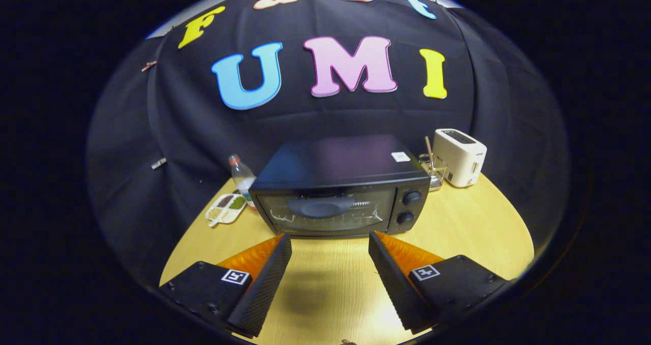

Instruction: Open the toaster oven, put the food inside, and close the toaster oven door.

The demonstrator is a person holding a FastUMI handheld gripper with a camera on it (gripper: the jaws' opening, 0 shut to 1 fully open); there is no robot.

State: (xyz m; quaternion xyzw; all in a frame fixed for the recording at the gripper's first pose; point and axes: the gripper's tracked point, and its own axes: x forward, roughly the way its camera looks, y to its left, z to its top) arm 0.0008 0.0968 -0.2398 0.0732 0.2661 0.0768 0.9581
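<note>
While I am holding the gripper (329, 243) wide open over the table (330, 284), its fingers are gripping nothing and pointing at the oven (339, 187) just ahead. I am taking the oven as my landmark: its door (325, 210) is sitting shut, and through the glass I am making out a rack and a dark rounded shape, which I cannot tell for food or handle. Left of the oven a tray (225, 208) of small foods is lying beside a bottle (242, 177). Right of it and further back a toaster (460, 156) is standing by a wire rack (433, 168). I am judging that this fits either a closed oven waiting to be loaded or one already shut again.
</note>
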